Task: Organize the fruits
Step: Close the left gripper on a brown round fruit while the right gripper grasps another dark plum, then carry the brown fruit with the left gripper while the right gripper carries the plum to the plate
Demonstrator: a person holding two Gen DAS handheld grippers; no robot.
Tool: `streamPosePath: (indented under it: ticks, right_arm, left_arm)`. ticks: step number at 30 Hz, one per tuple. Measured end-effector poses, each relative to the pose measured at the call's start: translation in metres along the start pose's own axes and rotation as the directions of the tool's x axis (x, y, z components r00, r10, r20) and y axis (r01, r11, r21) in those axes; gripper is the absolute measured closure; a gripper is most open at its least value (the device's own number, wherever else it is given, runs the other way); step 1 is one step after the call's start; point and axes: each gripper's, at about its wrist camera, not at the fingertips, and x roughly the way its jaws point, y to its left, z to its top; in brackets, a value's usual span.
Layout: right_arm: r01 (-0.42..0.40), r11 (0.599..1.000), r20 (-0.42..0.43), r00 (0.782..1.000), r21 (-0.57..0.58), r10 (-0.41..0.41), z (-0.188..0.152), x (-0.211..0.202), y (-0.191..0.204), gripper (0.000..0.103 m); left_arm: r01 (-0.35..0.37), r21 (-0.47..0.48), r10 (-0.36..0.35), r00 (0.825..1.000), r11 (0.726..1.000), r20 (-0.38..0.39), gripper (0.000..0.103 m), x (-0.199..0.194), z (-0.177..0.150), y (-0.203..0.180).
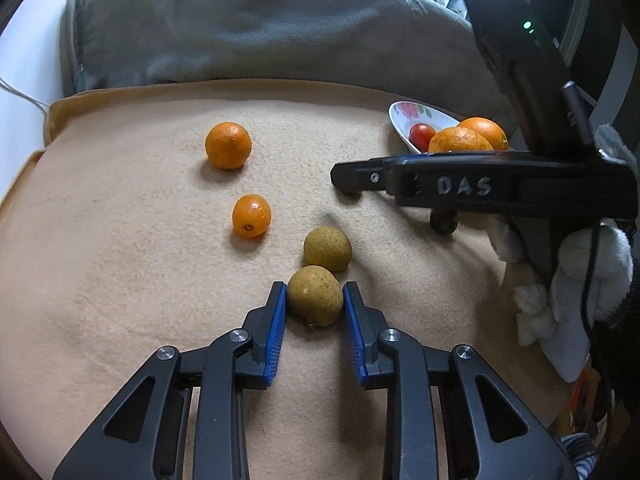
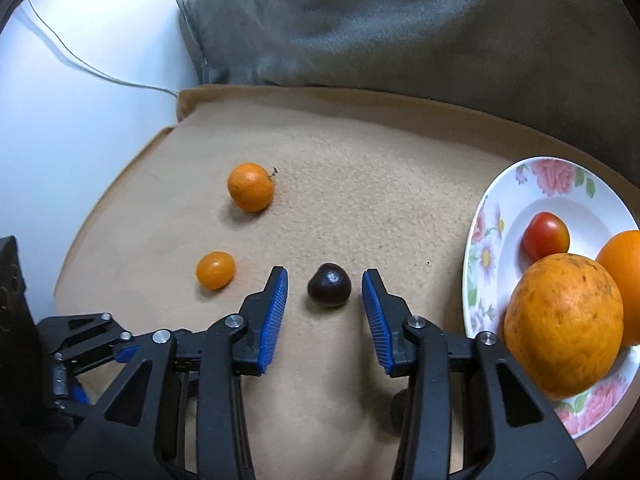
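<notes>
Right wrist: plate (image 2: 486, 216) holds tomato (image 2: 546, 236), seemingly two oranges (one cropped); right tool (image 2: 325, 294) apart.

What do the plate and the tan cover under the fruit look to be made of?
Plate: probably glazed ceramic, possibly melamine; glossy white with a printed floral rim.
Tan cover: soft fleece-like fabric, matte, with a nubby pile and a rolled edge.
</notes>
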Motion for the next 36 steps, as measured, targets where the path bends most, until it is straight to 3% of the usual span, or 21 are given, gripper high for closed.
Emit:
streamPosePath:
  ticks: [9,21,36]
  right_arm:
    - [0.045,0.997,-0.010,0.999,-0.058,-0.045,-0.001,0.012,0.005,0.078]
    - [0.045,0.996,0.041,0.998,-0.071,-0.042,0.000,-0.002,0.009,0.079]
    - [0.042,0.998,0.127,0.991,-0.053,-0.035,-0.008,-0.048,0.000,0.079]
  left_arm:
    - [0.008,-0.014,-0.008,1.000,1.000,0.000,0.077,-0.002,0.000,0.002]
    - [0.005,-0.026,-0.004,1.000,1.000,0.013,0.077,-0.010,0.003,0.005]
    - [-0.004,0.001,0.004,0.998,1.000,0.061,0.077,-0.025,0.015,-0.010]
